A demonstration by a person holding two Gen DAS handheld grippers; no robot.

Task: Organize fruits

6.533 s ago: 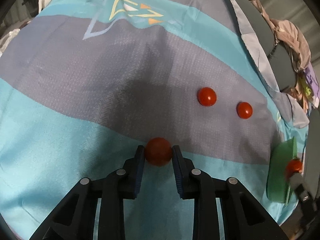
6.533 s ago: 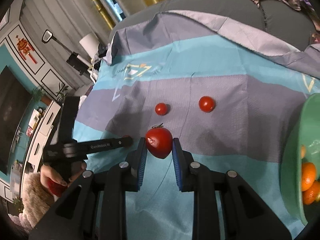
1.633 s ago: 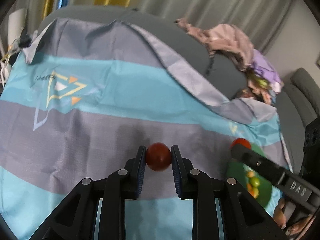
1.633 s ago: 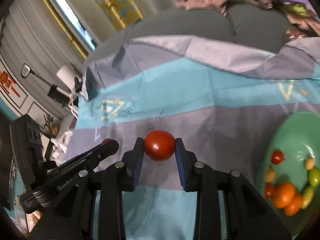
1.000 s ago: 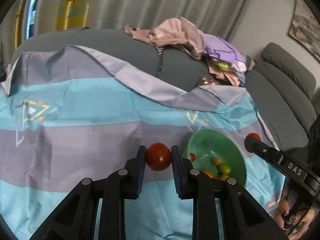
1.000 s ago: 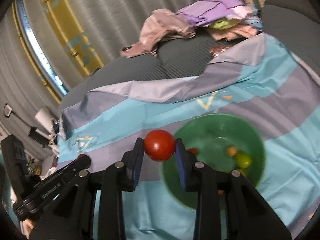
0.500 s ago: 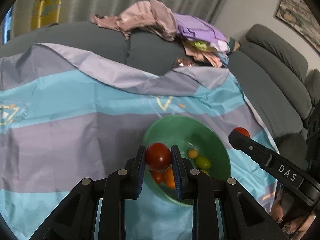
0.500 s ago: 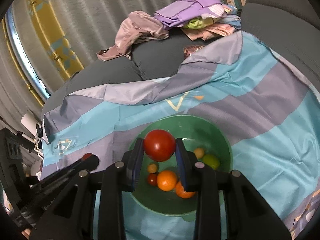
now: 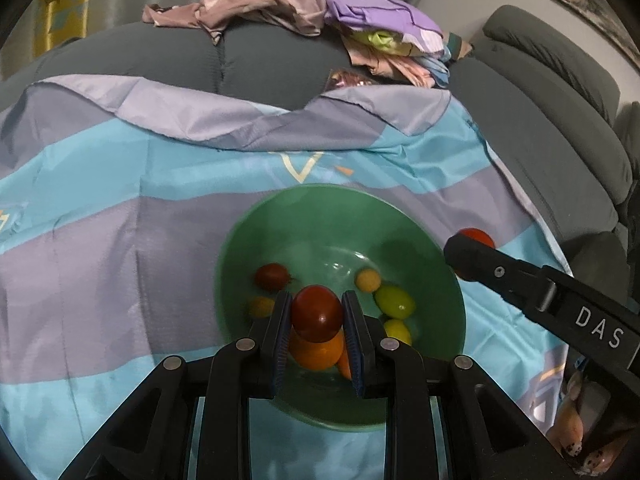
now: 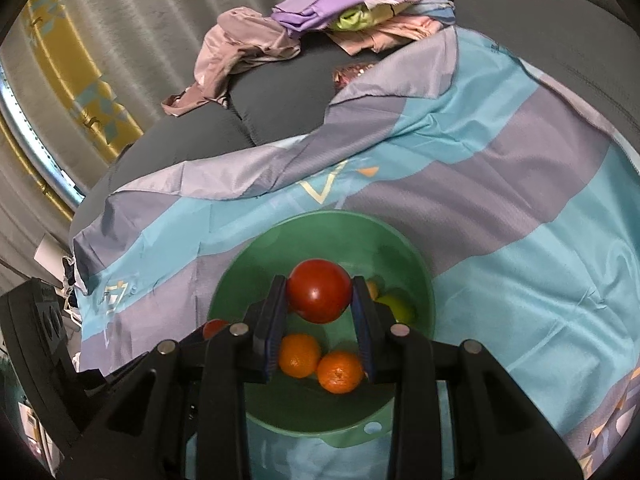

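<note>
Each claw, left (image 9: 316,314) and right (image 10: 320,296), clamps a tomato over the green bowl (image 9: 420,224) (oranges (image 10: 299,355) at 6 o'clock).

Ahead of the tongs we see a striped turquoise-and-lilac satin cloth (image 9: 120,208) spread over a dark grey cushioned sofa (image 9: 260,60). Farther beyond, a heap of pink and purple crumpled clothes (image 10: 320,20) rests against grey pleated curtains (image 10: 140,8).
</note>
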